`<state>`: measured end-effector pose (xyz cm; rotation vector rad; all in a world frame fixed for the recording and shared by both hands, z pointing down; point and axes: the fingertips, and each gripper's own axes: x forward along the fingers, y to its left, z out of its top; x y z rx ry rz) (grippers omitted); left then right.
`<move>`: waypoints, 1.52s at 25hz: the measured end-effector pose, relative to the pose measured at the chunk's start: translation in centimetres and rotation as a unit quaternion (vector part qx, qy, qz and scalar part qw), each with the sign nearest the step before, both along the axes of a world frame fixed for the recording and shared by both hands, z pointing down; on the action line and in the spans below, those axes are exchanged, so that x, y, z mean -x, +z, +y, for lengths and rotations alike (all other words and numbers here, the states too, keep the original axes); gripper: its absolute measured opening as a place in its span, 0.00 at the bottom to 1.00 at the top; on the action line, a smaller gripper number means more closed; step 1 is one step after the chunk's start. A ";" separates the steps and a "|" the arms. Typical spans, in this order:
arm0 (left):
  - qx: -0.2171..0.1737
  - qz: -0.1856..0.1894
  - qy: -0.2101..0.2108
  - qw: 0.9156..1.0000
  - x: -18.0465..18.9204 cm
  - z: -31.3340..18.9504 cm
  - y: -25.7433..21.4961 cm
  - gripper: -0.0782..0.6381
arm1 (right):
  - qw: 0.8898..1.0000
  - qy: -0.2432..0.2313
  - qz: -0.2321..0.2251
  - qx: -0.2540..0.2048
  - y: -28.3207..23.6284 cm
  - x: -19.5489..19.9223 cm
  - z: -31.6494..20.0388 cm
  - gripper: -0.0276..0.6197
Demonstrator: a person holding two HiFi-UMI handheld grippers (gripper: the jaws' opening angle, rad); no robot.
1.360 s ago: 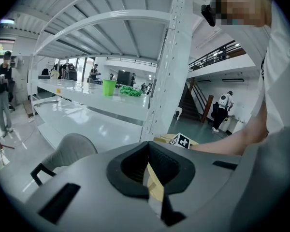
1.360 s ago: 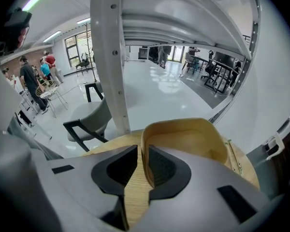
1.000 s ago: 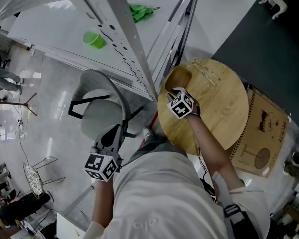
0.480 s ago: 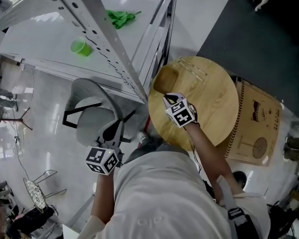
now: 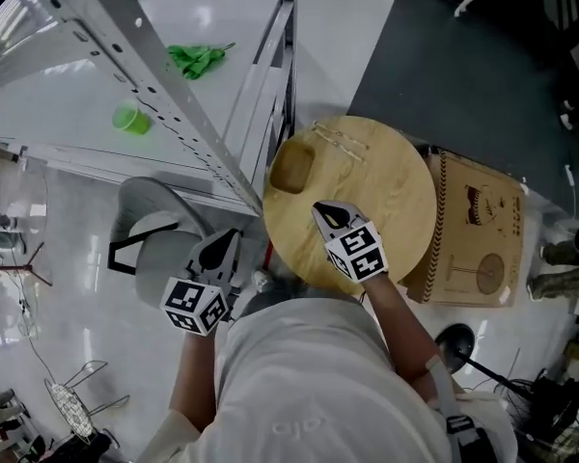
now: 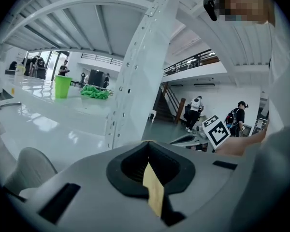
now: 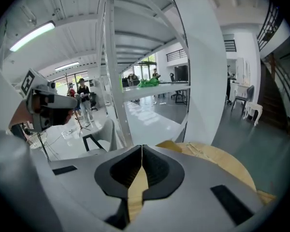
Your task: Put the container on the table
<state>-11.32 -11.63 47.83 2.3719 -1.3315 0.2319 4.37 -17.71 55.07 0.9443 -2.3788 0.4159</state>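
Observation:
A small square wooden container (image 5: 291, 169) stands on the round wooden table (image 5: 386, 196), near its far left edge. My right gripper (image 5: 327, 211) hovers over the table's near side, shut and empty, a short way from the container. In the right gripper view its jaws (image 7: 141, 147) meet, with the container's rim (image 7: 170, 145) just beyond them. My left gripper (image 5: 223, 244) is shut and empty too, held over a grey chair to the left of the table; its jaws (image 6: 148, 144) are pressed together in its own view.
A slanted metal frame post (image 5: 145, 85) crosses in front of a white table (image 5: 68, 95) that carries a green cup (image 5: 128, 118) and a green cloth (image 5: 195, 59). The grey chair (image 5: 154, 249) is below it. A brown spiral notebook (image 5: 478, 234) lies right of the round table.
My right gripper has drawn back from the container toward me; the container stays on the round table. The left gripper has hardly moved, and the head view has shifted.

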 end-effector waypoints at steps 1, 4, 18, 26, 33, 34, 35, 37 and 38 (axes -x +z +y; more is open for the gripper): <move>-0.004 0.000 0.007 1.000 -0.3 -0.2 -0.3 0.13 | 1.000 0.005 -0.007 -0.007 -0.9 -0.4 0.3 0.09; -0.020 0.003 0.023 1.000 -1.2 -0.6 -1.5 0.13 | 0.999 0.018 -0.034 -0.028 -3.6 -1.3 1.3 0.09; -0.107 0.067 0.101 0.987 -5.6 -0.9 -9.2 0.13 | 0.981 0.053 -0.112 -0.146 -13.8 -5.1 5.1 0.09; -0.147 0.076 0.113 0.980 -5.9 -0.8 -11.3 0.13 | 0.974 0.057 -0.122 -0.183 -16.2 -5.8 6.2 0.08; -0.146 0.076 0.112 0.980 -5.5 -0.5 -11.0 0.13 | 0.970 0.064 -0.133 -0.191 -16.4 -5.4 6.1 0.08; -0.145 0.076 0.109 0.980 -5.3 -0.5 -10.9 0.13 | 0.971 0.063 -0.131 -0.191 -16.3 -5.4 6.0 0.08; -0.145 0.076 0.107 0.981 -5.2 -0.5 -10.9 0.13 | 0.971 0.062 -0.130 -0.192 -16.2 -5.3 6.0 0.08; -0.144 0.075 0.105 0.981 -4.9 -0.4 -10.9 0.13 | 0.971 0.061 -0.131 -0.189 -16.1 -5.1 5.9 0.08; -0.143 0.075 0.105 0.981 -4.8 -0.4 -10.8 0.13 | 0.971 0.062 -0.134 -0.187 -16.1 -5.0 5.9 0.08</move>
